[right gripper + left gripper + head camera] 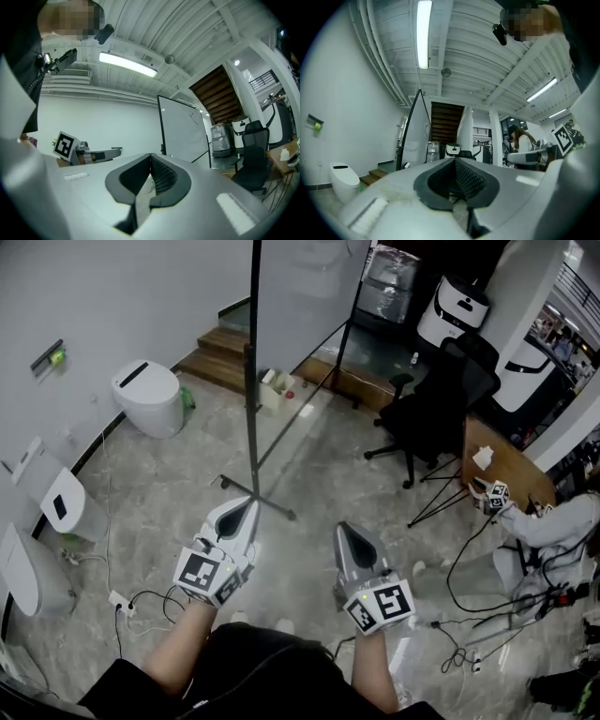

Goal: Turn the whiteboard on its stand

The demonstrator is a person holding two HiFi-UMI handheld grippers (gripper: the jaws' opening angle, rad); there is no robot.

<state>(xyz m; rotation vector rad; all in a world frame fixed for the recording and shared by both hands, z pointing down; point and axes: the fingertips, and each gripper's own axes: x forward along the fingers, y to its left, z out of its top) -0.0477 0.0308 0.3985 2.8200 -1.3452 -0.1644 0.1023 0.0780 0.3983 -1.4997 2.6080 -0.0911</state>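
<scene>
**A:** Quick, where's the board?

**B:** The tall white whiteboard in a black frame (305,296) is upright on its black tube stand (253,418). It's on the grey marble floor (169,484), straight ahead of the person and in front of the brown wooden steps (220,352). A black office chair (431,413) is off to its right, well apart.

**A:** Tongs?

**B:** The left tongs (246,510) are pressed together with nothing between them. The right tongs (349,532) are the same, pressed together and empty. Both are held low by the person's body, pointing towards the stand.

**A:** Touching it? The left tip overlaps the stand's foot in the head view.

**B:** That's only overlap, I'd say. Both gripper views show the board some way off, with open floor in between. So neither is in contact.

**A:** Progress, then?

**B:** I'd call it not started. Nothing is gripped and the board is out of reach. I can't tell from here whether it already sits at some turned angle.

**A:** What's left?

**B:** Everything, as I judge it. Close in, spread a pair of tongs, take hold of the frame edge, then swing the board round on the stand.
</scene>
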